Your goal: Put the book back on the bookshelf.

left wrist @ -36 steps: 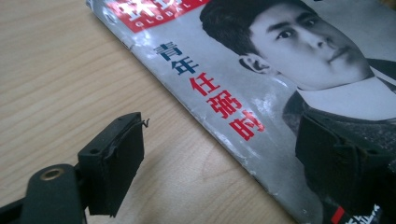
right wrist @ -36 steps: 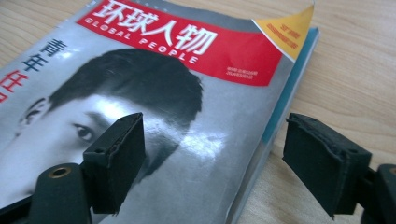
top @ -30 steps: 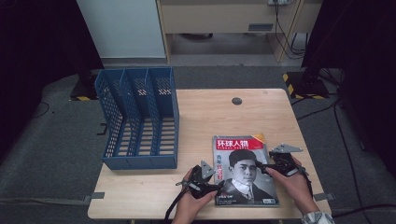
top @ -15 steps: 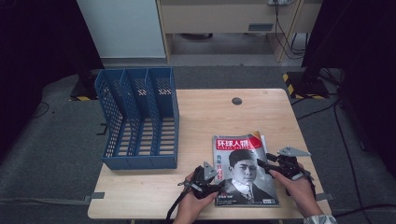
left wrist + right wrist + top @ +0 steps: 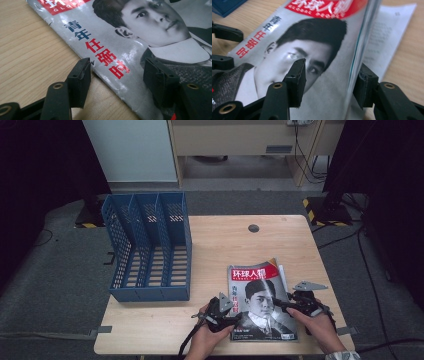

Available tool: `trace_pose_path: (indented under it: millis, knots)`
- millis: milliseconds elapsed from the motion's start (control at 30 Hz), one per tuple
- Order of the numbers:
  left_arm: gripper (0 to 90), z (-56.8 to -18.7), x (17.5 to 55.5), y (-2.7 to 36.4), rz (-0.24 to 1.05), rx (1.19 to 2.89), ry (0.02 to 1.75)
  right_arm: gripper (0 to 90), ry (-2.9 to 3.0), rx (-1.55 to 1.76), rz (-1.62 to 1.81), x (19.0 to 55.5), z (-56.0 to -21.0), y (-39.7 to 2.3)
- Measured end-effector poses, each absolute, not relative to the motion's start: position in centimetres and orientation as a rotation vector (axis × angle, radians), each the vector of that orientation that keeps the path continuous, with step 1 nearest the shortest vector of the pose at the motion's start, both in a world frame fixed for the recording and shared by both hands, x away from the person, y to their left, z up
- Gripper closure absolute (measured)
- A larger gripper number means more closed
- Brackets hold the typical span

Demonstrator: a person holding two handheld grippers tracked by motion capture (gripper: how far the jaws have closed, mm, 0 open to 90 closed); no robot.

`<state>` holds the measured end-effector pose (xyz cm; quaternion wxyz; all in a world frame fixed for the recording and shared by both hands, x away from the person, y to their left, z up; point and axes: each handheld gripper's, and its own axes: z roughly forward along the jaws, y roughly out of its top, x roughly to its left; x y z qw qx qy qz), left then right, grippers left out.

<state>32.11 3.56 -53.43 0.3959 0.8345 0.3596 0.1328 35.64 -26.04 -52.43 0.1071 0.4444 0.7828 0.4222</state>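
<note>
We see the magazine (image 5: pixel 261 302) lying flat at the table's (image 5: pixel 225 245) near right corner. Our left gripper (image 5: pixel 116 72) straddles its left edge and our right gripper (image 5: pixel 332 80) its right edge; both jaws have just been closing, neither yet pressing.

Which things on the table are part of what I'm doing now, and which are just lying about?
In the job:
- glossy magazine with red title band and portrait cover
- left gripper, jaws astride its left edge
- right gripper, jaws astride its right edge

Lying about:
- blue slotted plastic file rack
- loose white printed sheet under the magazine
</note>
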Motion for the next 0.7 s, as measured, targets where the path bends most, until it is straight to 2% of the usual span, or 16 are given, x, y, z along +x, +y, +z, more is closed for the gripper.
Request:
trace_pose_path:
  millis: [67,167,233,300,367,433,500,600,633,700]
  knots:
    - [38.7,-53.4,32.1,3.5,0.337,2.115,0.911,48.8,2.311,1.295,1.249,35.6,-52.4,-25.8]
    - [38.7,-53.4,32.1,3.5,0.337,2.117,0.911,42.6,2.372,1.241,1.174,35.5,-52.8,-24.5]
    - [38.7,-53.4,32.1,3.5,0.337,2.117,0.911,42.5,2.382,1.238,1.157,35.6,-52.9,-24.4]
    - [38.7,-53.4,32.2,3.5,0.336,2.117,0.911,45.6,2.382,1.229,1.148,35.7,-53.0,-24.4]
    - [38.6,-53.4,32.2,3.5,0.335,2.117,0.911,54.7,2.366,1.246,1.138,35.7,-53.0,-24.5]
    - [38.6,-53.4,32.2,3.5,0.335,2.117,0.911,56.9,2.359,1.254,1.137,35.7,-52.9,-24.5]
    - [37.6,-53.4,32.2,3.4,0.336,2.116,0.915,64.8,2.342,1.241,1.123,35.7,-52.8,-24.5]
    - [35.7,-53.4,32.2,3.4,0.340,2.116,0.922,69.4,2.333,1.242,1.121,35.6,-52.7,-24.4]
    - [32.6,-53.4,32.3,3.4,0.341,2.115,0.931,73.7,2.320,1.230,1.126,35.6,-52.6,-24.4]
    - [27.3,-53.4,32.3,3.4,0.334,2.116,0.940,76.6,2.311,1.237,1.131,35.5,-52.5,-24.4]
